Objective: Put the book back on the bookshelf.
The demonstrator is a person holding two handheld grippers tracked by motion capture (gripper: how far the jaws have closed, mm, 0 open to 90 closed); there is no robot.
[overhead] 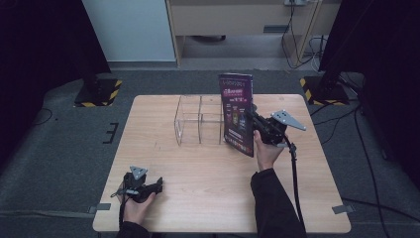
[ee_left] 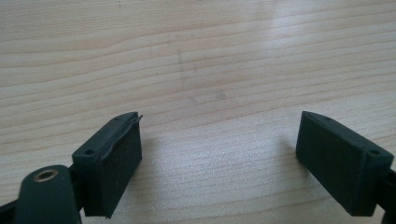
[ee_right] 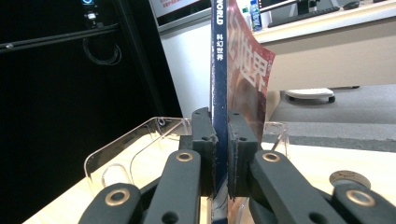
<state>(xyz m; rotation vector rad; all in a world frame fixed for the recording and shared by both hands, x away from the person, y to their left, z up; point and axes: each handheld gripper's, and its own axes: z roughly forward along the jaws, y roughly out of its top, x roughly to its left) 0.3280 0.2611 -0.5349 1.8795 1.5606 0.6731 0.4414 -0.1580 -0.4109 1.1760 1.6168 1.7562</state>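
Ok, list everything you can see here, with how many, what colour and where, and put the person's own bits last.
Magazine: one, purple cover, dark blue spine, held upright at the right end of the organiser.
Organiser: one, clear acrylic with compartments, middle rear of the table.
Table: one, light wood, centre.
Hazard-striped stand bases: two, black and yellow, on the floor behind the table.
Desk: one, beige, background.
Left tongs: one, black, open, front left of the table.
Right tongs: one, black, shut on the magazine's spine.

High view looking down over table (overhead: 198, 168), left tool view close on tabletop, right tool view level along magazine (ee_right: 219, 70)
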